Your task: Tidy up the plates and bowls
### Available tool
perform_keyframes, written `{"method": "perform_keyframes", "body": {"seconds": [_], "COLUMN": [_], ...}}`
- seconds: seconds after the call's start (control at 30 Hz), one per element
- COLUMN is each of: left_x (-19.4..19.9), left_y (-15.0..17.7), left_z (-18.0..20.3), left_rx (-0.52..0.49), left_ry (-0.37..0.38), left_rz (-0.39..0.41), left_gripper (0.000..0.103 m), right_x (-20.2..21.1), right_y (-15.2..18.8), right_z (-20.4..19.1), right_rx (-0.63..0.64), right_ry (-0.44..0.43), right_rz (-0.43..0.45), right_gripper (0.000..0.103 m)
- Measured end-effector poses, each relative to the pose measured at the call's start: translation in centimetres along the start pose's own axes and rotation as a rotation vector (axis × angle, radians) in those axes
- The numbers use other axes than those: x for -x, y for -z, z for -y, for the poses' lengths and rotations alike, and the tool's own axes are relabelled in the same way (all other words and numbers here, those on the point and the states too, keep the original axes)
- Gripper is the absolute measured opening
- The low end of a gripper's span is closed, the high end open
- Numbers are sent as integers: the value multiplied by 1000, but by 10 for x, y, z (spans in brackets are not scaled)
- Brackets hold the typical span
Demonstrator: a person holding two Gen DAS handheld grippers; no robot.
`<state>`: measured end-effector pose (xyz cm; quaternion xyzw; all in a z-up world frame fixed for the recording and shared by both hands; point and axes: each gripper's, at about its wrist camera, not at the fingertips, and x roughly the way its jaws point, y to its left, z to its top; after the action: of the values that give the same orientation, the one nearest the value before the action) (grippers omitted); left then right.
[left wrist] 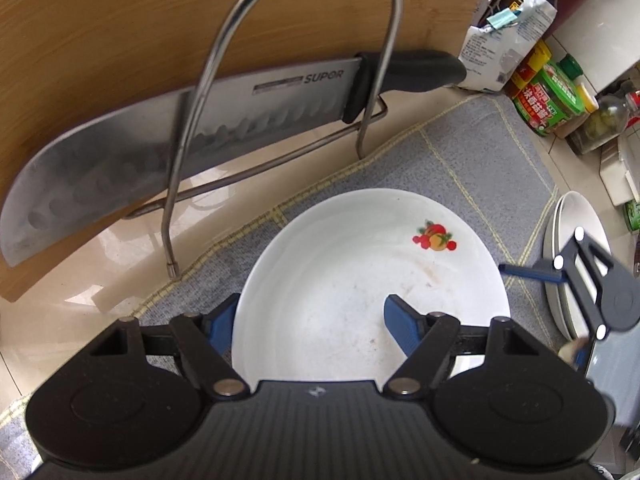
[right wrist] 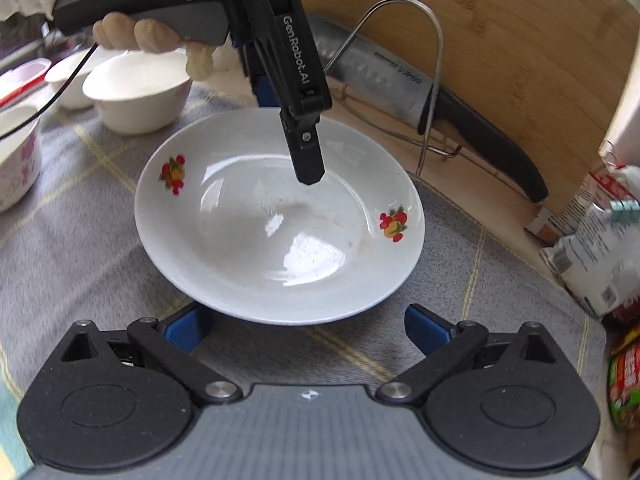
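While our left gripper (left wrist: pixel 308 322) straddles the plate (left wrist: pixel 360 280) rim with fingers spread, not pinching, a shallow bite could let it slip. Our right gripper (right wrist: pixel 308 326) waits spread and empty beside it.

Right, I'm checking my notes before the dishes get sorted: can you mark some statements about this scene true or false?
1. The white plate carries fruit prints. True.
2. The knife lies in the plate. False: it stands in the wire rack against the wooden board.
3. The left claw straddles the plate's rim, one finger inside. True.
4. The right claw is shut on the plate. False: it is open, gripping nothing.
5. The bowls are stacked in the plate. False: they stand on the grey cloth beside it.
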<state>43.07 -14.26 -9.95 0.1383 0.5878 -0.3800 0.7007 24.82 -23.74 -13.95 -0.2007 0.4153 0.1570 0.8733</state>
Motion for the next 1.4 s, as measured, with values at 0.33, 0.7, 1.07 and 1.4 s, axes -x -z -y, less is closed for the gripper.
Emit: {"method": "perform_keyframes", "body": {"seconds": [0.33,0.7,1.07,1.4], "left_x": [6,9,10,14], "left_y": [9,12,15,20], "left_z": [-8,-11,-10,-17], "left_rx": [21,-1,-29,12], "left_ry": [34,40,34,50], "left_rz": [11,25,4,6], "left_gripper": [75,75,75,78], "right_x": [-17,-18,-16,-13], "right_y": [-10,-9,-5,-6], "right_z": [26,25,24,16], "right_rx": [135,113,116,115], "right_ry": [-171,-206,-209,-183], "right_rz": [-43,9,45,59], "right_gripper": [103,103,103,103]}}
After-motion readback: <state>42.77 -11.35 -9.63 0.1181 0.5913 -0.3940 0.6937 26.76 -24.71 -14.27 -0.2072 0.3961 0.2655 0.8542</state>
